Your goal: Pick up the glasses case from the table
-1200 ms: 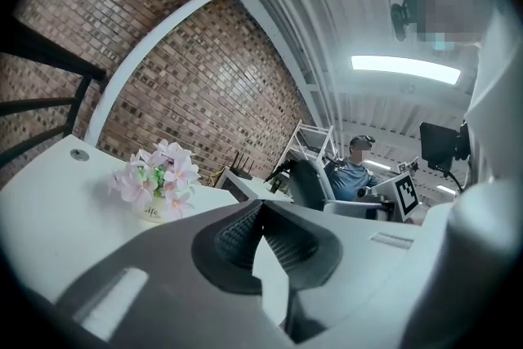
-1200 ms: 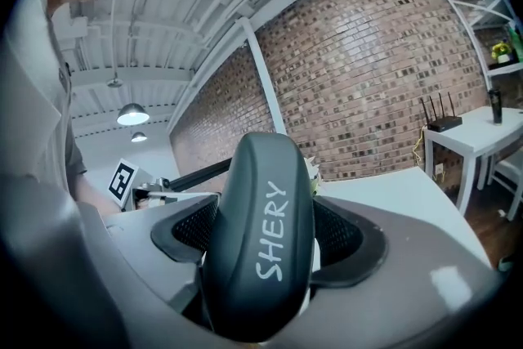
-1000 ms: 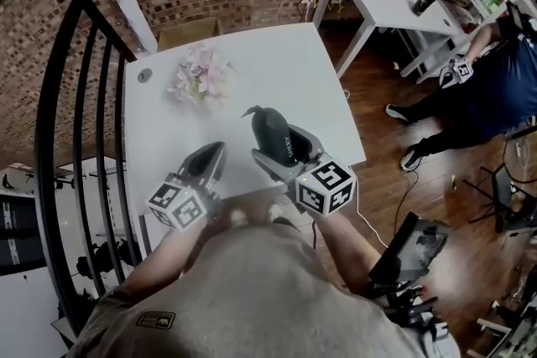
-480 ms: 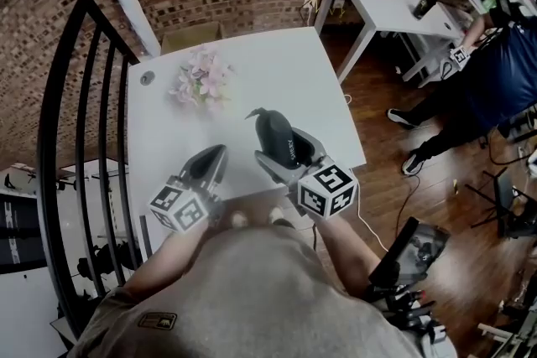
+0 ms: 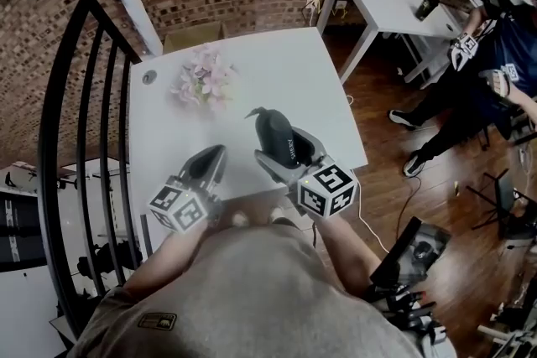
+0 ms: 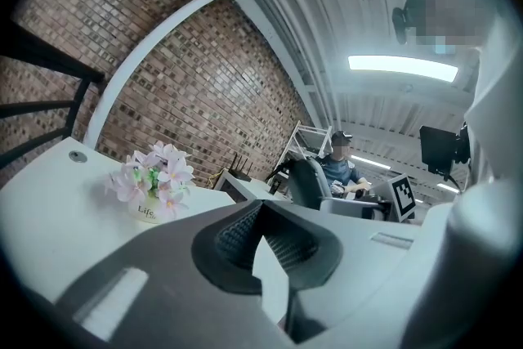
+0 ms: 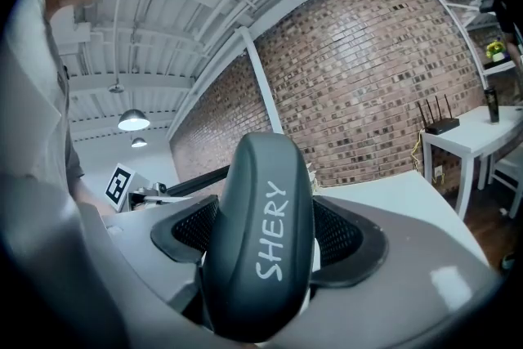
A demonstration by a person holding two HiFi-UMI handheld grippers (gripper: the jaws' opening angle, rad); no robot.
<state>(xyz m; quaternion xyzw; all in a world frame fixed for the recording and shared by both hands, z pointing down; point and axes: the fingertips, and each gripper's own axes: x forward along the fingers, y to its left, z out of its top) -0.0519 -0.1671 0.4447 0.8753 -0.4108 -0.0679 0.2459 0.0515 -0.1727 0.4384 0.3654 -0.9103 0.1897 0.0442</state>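
White rectangular worktop (image 5: 277, 67) is overhung by a dark grey hard-shell glasses case (image 5: 273, 132), pinched in the right claw (image 7: 265, 237) at four o'clock of small pink flowers (image 5: 201, 81); the left claw (image 5: 218, 152) is pressed together, empty.

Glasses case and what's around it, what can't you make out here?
Glasses case: gap beneath it, head view, hidden by the case itself.
Its sides: right gripper view, covered by pads of the right gripper.
Flower pot: its label, left gripper view, cut off by the left gripper.
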